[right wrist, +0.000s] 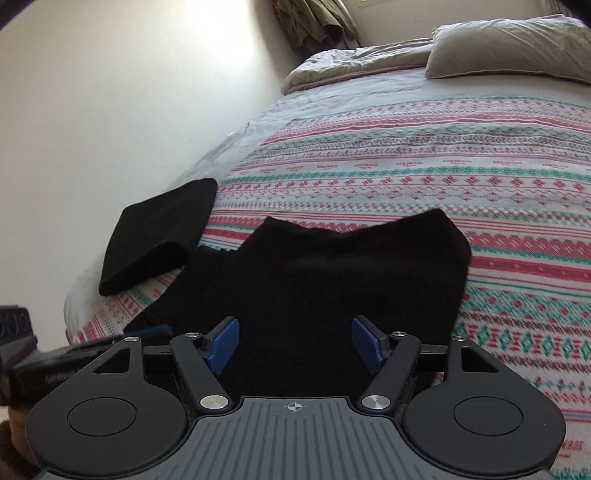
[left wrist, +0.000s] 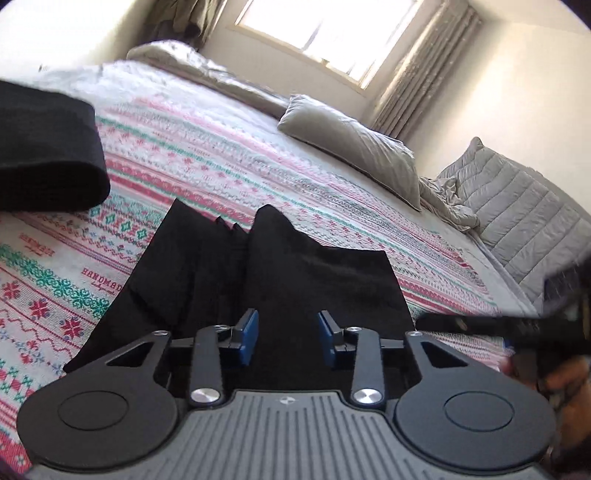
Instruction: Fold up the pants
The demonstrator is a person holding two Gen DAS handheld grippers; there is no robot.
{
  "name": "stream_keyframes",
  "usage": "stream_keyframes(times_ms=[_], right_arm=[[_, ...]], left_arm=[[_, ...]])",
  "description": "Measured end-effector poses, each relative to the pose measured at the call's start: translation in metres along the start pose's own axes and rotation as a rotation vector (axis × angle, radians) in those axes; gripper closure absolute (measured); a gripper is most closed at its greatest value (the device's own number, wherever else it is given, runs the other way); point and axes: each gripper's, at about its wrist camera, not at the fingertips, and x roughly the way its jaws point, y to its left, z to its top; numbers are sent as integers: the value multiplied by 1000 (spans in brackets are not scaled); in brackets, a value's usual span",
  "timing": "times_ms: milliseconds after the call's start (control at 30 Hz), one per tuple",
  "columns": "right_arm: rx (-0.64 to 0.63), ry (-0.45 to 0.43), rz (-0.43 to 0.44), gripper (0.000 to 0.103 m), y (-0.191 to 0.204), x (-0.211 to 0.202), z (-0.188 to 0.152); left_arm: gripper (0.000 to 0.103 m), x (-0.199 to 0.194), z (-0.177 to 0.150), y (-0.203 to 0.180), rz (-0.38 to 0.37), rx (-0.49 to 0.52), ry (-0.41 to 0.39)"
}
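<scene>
Black pants (left wrist: 266, 280) lie partly folded on the patterned bed cover, right in front of both grippers; they also show in the right wrist view (right wrist: 332, 280). My left gripper (left wrist: 288, 332) is open, its blue pads (left wrist: 249, 334) on either side of the near edge of the cloth, gripping nothing. My right gripper (right wrist: 295, 343) is open wide over the near part of the pants, blue pads (right wrist: 225, 343) apart and empty. The other gripper shows at the right edge of the left view (left wrist: 517, 325) and the left edge of the right view (right wrist: 55, 358).
A folded black garment (left wrist: 44, 147) lies to the left, also in the right wrist view (right wrist: 159, 232), near the wall-side bed edge. Grey pillows (left wrist: 351, 144) and a quilted grey blanket (left wrist: 517, 210) lie at the head of the bed. A window (left wrist: 332, 29) is beyond.
</scene>
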Motion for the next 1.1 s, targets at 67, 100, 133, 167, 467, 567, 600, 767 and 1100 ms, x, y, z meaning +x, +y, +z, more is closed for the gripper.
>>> stream_keyframes(times_ms=[67,100,133,167,467,567,600,767,1100], right_arm=[[13,-3,3,34,-7,-13,-10],[22,-7,5,34,-10,-18,-14],[32,-12,8,34,-14,-23,-18],[42,-19,12,34,-18,-27,-22],[151,-18,55,34,-45,-24,-42],[125,-14,61,33,-41,-19,-46],[115,-15,61,33,-38,-17,-46],[72,-12,54,31,-30,-14,-48],[62,12,75,29,-26,-5,-56]], left_arm=[[55,4,3,9,-13,-61,38],[55,3,3,12,-24,-95,43],[55,3,3,16,-33,-123,48],[55,3,3,19,-41,-145,54],[70,6,6,12,-5,-130,80],[88,14,8,3,42,-91,51],[88,10,9,-4,52,-54,25],[88,-21,21,-26,51,85,-119],[72,-19,23,40,265,-5,-105]])
